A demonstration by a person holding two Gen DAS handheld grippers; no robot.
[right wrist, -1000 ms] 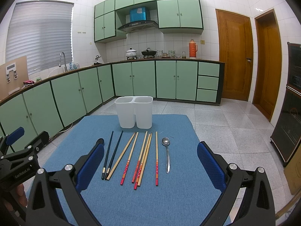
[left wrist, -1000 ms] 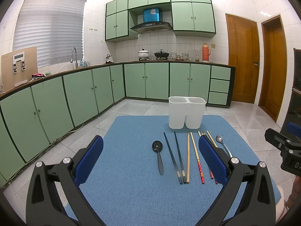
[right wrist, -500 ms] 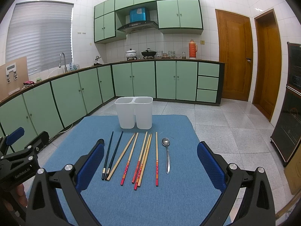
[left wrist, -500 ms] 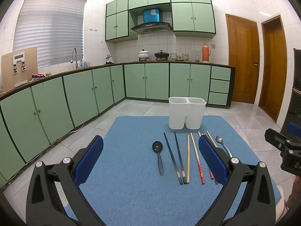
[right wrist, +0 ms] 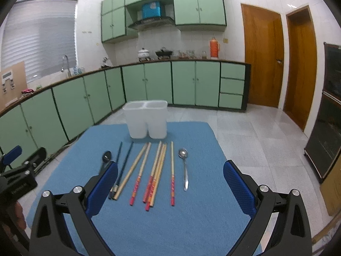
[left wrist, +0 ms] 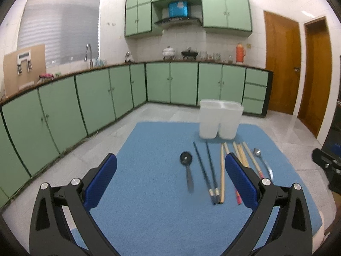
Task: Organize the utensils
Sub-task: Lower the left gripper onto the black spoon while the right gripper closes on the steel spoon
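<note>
Both of my claws have dipped and eased forward over the last second, so the row of utensils now sits closer and lower between my fingers; nothing on the blue mat (right wrist: 191, 224) itself has moved. My left claw (left wrist: 170, 179) is spread wide with nothing in it, and my right claw (right wrist: 170, 183) is the same, jaws far apart and empty.

Going left to right along the row: the black plastic spoon (left wrist: 187, 166) lies at the far left with its bowl toward the holder, then the pair of black chopsticks (left wrist: 207, 170), a plain pale wooden chopstick (right wrist: 132, 170), a wooden chopstick with a red patterned end (right wrist: 141, 173), a tight bundle of three red-ended wooden chopsticks (right wrist: 155, 175) touching one another, one more red-ended chopstick on its own (right wrist: 172, 172), and the silver metal spoon (right wrist: 185, 168) at the far right. Behind them stands the white plastic two-compartment holder (right wrist: 147, 121), as far as I can see with nothing standing up in it.

I judge that sorting has not begun: this shift looks like my approach for a first pick, my left claw nearest the black pieces and my right nearest the red-ended sticks.
</note>
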